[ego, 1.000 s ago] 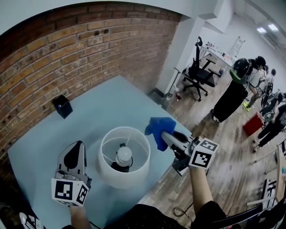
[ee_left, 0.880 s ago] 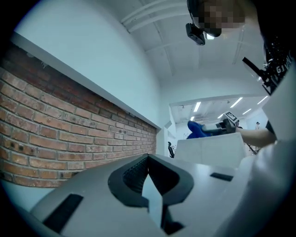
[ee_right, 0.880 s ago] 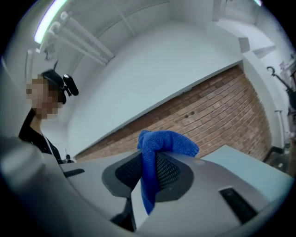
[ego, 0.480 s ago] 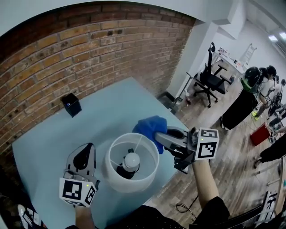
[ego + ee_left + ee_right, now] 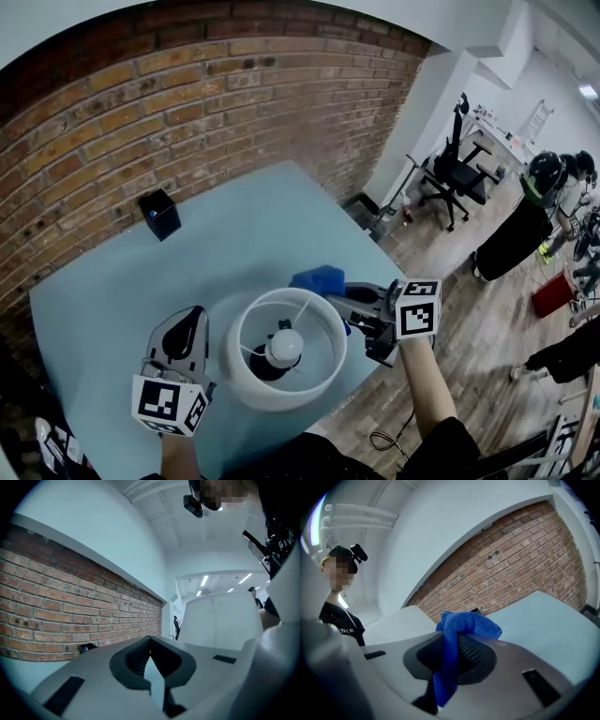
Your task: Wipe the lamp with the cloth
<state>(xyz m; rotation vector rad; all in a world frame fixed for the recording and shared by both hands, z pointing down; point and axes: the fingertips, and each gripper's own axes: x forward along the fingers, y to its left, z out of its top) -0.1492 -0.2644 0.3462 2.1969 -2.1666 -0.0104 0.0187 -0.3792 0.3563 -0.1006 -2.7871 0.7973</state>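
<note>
On a pale blue table (image 5: 234, 234), a white lamp (image 5: 286, 349) stands near the front edge, by the right-hand corner. The left gripper (image 5: 185, 330), jaws together on nothing, sits just beside the shade. The right gripper (image 5: 339, 298) is clamped on the blue cloth (image 5: 319, 279) at the shade's far right rim. With nothing bracing the lamp, a firm wipe could tip it or slide it toward the edge.

Bright even indoor light, strong fisheye curvature, dark vignetted corners
</note>
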